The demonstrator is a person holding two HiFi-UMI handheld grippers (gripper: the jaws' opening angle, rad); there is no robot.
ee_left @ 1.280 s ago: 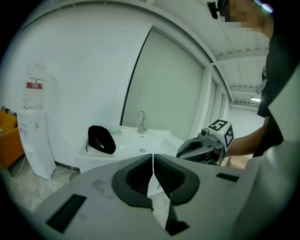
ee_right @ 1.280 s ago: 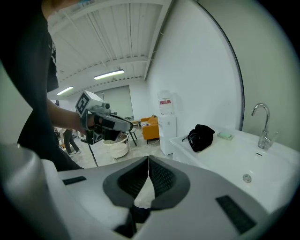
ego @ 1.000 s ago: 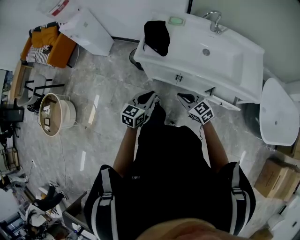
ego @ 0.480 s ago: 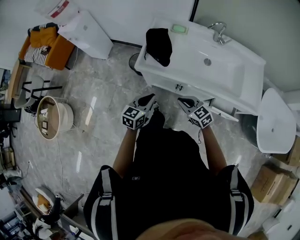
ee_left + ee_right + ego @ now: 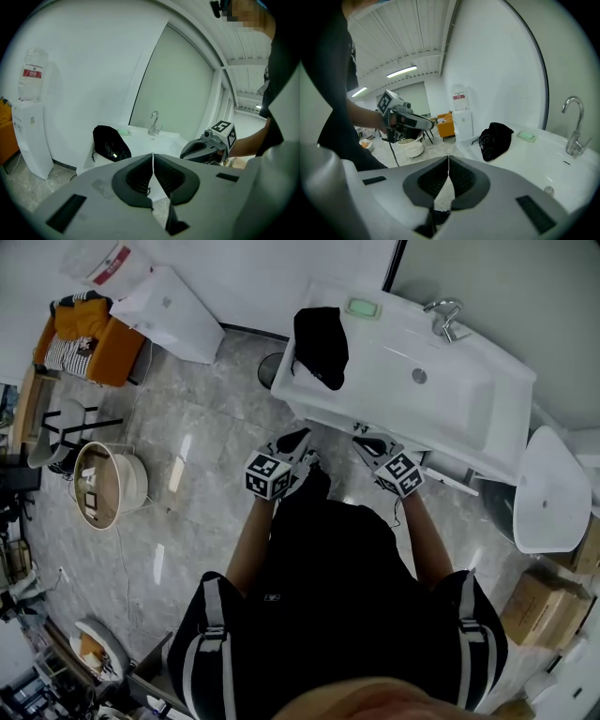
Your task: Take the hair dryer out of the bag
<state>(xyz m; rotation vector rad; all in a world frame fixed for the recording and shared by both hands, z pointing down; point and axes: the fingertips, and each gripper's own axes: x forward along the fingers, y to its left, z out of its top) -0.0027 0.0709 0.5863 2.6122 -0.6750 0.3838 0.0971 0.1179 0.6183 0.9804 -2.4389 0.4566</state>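
Observation:
A black bag (image 5: 321, 343) lies slumped on the left end of the white sink counter (image 5: 375, 371). It also shows in the left gripper view as the bag (image 5: 111, 143) and in the right gripper view as the bag (image 5: 494, 139). No hair dryer is visible. My left gripper (image 5: 298, 439) and right gripper (image 5: 364, 439) are held side by side just short of the counter's front edge, apart from the bag. The left gripper (image 5: 153, 154) is shut with nothing between its jaws. The right gripper (image 5: 448, 158) is likewise shut and empty.
The counter holds a basin (image 5: 441, 381), a faucet (image 5: 445, 315) and a green soap (image 5: 362, 307). A water dispenser (image 5: 169, 301) and an orange chair (image 5: 84, 329) stand at the left, a round basket (image 5: 103, 486) on the floor, a white toilet (image 5: 548, 488) and cardboard boxes (image 5: 544, 601) at the right.
Both grippers have moved forward together, closer to the counter's front edge. Their jaws stayed shut and the bag has not moved.

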